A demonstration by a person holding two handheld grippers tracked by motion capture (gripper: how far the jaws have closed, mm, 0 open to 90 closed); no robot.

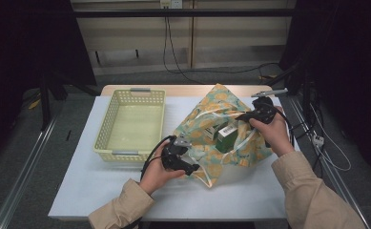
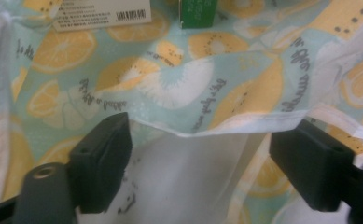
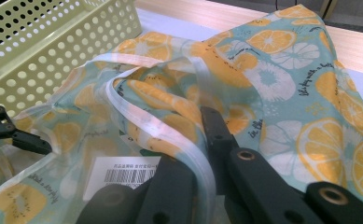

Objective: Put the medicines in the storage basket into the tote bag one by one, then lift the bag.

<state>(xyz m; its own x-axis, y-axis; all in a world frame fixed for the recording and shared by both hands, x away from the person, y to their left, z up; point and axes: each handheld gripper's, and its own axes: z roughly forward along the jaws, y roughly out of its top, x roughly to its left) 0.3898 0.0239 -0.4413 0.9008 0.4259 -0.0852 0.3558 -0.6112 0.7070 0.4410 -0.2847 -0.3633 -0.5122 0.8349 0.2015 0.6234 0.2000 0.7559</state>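
Note:
A cloth bag (image 1: 221, 102) printed with orange and lemon slices lies open on the white table (image 1: 102, 191). Inside it are a green box (image 1: 227, 139) and a white box with a barcode label (image 3: 123, 175). My left gripper (image 1: 189, 160) is at the bag's near left edge. In the left gripper view its jaws (image 2: 200, 154) stand apart with the bag's hemmed rim (image 2: 226, 123) between them, and the pads do not press it. My right gripper (image 1: 250, 115) is at the bag's far right side. It (image 3: 195, 140) is shut on the bag's white strap (image 3: 170, 135).
A pale yellow perforated basket (image 1: 106, 124) stands to the left of the bag, holding nothing. Bare white table lies in front of the bag. Cables trail over the floor behind and to the right of the table.

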